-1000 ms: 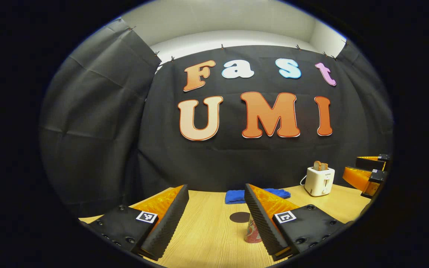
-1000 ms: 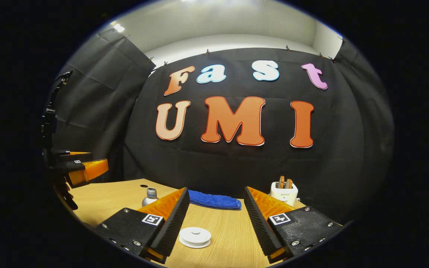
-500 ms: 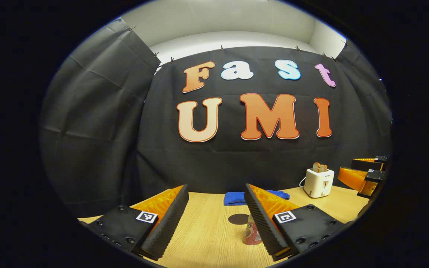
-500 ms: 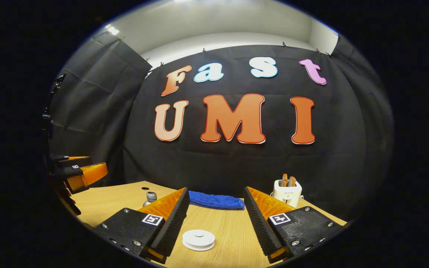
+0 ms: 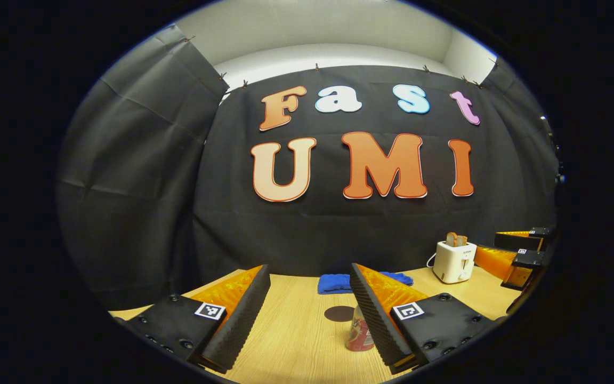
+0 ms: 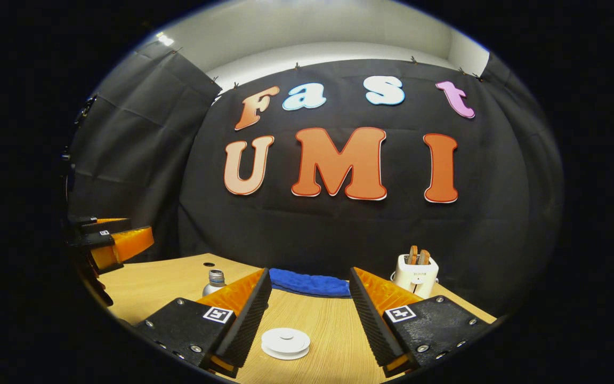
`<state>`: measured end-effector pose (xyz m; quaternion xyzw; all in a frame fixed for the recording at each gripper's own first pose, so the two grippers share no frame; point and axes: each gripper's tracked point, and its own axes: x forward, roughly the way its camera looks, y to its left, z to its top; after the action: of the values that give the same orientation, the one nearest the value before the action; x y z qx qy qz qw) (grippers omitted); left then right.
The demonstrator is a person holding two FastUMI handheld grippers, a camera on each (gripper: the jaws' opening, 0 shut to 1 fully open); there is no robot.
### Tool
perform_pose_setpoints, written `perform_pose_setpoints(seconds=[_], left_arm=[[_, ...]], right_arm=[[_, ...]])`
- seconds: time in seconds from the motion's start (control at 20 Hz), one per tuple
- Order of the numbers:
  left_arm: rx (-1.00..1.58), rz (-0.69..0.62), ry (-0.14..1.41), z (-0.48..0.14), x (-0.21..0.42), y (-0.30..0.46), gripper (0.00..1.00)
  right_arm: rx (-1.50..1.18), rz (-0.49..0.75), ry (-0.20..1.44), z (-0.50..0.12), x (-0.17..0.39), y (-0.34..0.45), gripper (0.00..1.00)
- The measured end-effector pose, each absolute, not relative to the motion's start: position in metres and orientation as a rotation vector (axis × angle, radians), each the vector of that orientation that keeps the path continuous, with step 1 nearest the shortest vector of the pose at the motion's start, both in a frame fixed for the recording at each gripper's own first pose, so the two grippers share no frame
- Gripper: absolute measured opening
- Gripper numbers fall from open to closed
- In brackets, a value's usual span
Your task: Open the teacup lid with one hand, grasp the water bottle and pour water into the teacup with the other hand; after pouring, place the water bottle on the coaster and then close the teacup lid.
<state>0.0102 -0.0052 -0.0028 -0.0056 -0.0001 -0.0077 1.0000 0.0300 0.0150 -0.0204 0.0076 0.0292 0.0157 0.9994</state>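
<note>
Two grippers, jaws wide apart, nothing held: left gripper [image 5: 309, 298], ribbed black pads on orange fingers, above wooden table [image 5: 291, 341]; red-printed water bottle [image 5: 360, 335] by its right finger, before round dark coaster [image 5: 340, 313]. Right gripper [image 6: 309, 298] over white disc-shaped teacup lid [image 6: 285, 342].

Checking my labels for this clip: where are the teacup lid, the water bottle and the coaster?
teacup lid [image 6: 285, 342], right gripper view, flat top.
water bottle [image 5: 359, 336], left gripper view, red body.
coaster [image 5: 338, 313], left gripper view, dark disc's middle.
</note>
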Motion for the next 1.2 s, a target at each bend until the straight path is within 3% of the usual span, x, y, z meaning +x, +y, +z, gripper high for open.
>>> perform_pose_setpoints(seconds=[0.05, 0.1, 0.15, 0.7, 1.2], left_arm=[[-0.012, -0.015, 0.005, -0.006, 0.012, -0.005, 1.0], [-0.012, -0.016, 0.009, -0.008, 0.011, -0.005, 0.98], [-0.011, -0.017, 0.014, -0.011, 0.012, -0.006, 0.98], [0.014, -0.017, 0.065, -0.036, 0.02, -0.009, 0.99], [0.01, -0.02, 0.102, -0.052, 0.022, -0.008, 1.0]], right_arm=[[0.011, 0.032, 0.074, -0.026, 0.032, 0.016, 0.88], [0.01, 0.035, 0.09, -0.034, 0.036, 0.016, 0.77], [0.009, 0.041, 0.116, -0.044, 0.04, 0.019, 0.75], [0.059, 0.108, 0.356, -0.145, 0.066, 0.045, 0.72], [0.049, 0.142, 0.455, -0.191, 0.071, 0.058, 0.75]])
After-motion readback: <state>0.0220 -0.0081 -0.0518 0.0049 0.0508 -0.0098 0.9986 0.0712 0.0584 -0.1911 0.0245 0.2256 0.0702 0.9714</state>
